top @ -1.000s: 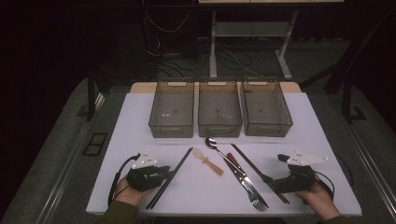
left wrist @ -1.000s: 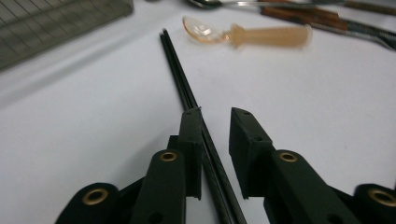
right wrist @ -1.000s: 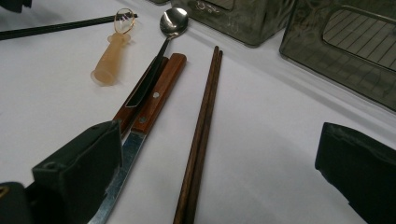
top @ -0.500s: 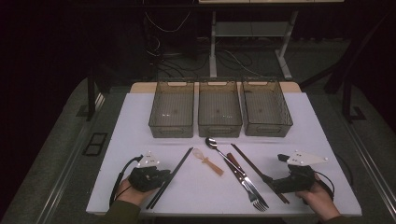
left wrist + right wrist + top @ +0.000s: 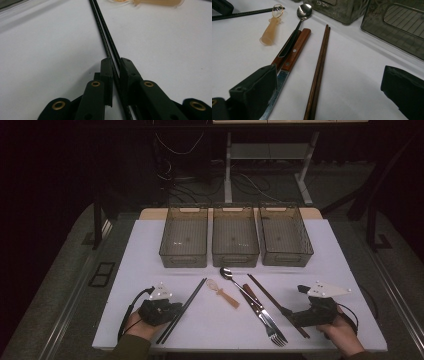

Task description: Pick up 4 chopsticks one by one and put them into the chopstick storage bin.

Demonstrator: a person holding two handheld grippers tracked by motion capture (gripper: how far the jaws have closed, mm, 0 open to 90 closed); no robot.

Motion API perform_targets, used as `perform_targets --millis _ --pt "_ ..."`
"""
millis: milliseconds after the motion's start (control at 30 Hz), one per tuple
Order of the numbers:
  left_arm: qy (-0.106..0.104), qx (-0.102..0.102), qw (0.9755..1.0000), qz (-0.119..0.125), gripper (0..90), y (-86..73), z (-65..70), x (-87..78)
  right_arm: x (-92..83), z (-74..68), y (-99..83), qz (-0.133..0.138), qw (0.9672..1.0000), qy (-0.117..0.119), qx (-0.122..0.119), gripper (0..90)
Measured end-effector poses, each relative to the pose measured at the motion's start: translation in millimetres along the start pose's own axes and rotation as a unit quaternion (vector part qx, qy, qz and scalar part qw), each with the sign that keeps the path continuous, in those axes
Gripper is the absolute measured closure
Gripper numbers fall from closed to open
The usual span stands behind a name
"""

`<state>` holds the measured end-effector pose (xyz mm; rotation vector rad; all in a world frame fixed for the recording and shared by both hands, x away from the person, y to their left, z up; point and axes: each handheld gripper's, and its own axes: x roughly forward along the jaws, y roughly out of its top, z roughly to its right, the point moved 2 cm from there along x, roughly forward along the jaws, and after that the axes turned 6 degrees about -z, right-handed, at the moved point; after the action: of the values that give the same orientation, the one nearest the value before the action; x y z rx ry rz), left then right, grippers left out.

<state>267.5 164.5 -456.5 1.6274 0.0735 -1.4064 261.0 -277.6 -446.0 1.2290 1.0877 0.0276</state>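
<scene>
Black chopsticks (image 5: 107, 45) are clamped between the jaws of the left hand-held gripper (image 5: 115, 65); the jaws have just been closing and are now pressed together on the pair, which is seen running away from them across the white worktop (image 5: 150, 250) in the left gripper view. In the high view the same pair (image 5: 182, 309) is laid slantwise at the near left, with the left hand-held gripper (image 5: 172, 309) set on its near half and the person's left hand (image 5: 137, 325) wrapped around the body behind it.

Just right of the black pair, a small translucent spoon with an amber handle (image 5: 223, 293) is placed. Further right, a metal spoon (image 5: 231, 277) is laid, with a wooden-handled knife (image 5: 256, 301) and a fork (image 5: 274, 332) close beside it. Brown wooden chopsticks (image 5: 275, 304) are laid slantwise to the right of these.

The right hand-held gripper (image 5: 295, 316) is held at the near right of the worktop by the person's right hand (image 5: 342, 332). Its jaws are kept wide apart, as is seen in the right gripper view (image 5: 332, 87), with the brown chopsticks (image 5: 318, 72) lying between them untouched and the knife blade (image 5: 277, 87) passing just beside the left-hand jaw.

Along the far side, three smoky see-through bins are lined up side by side: a left bin (image 5: 167, 255), a middle bin (image 5: 235, 261) and a right bin (image 5: 306, 251).
</scene>
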Motion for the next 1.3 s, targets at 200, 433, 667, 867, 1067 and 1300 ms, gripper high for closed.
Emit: perform_targets --millis 200,433,667,867,1067,1300 --pt "0.015 0.008 0.9998 -0.004 80.4 -0.1 -0.1 0.4 -0.2 -0.1 0.0 0.000 1.0000 0.000 0.000 1.1" --pt "0.039 0.019 0.9990 -0.011 83.1 -0.2 -2.2 -0.6 -0.2 -0.1 0.0 0.000 1.0000 0.000 -0.001 1.1" --pt "0.042 0.014 0.9990 -0.007 82.2 -1.2 -6.8 -1.0 -0.1 -0.3 0.1 0.000 1.0000 0.000 -0.002 1.1" --pt "0.034 -0.007 0.9994 0.006 77.9 -4.4 -8.3 -0.7 -0.3 0.2 0.0 0.000 1.0000 0.000 -0.001 1.1" --pt "0.041 -0.008 0.9991 0.007 84.2 -4.6 -9.2 -0.3 0.1 -0.7 0.3 0.000 1.0000 0.001 -0.003 1.1" --pt "0.029 -0.019 0.9994 0.001 85.0 -2.8 -12.6 -1.3 0.0 -1.0 0.3 0.000 1.0000 0.001 -0.003 1.1"
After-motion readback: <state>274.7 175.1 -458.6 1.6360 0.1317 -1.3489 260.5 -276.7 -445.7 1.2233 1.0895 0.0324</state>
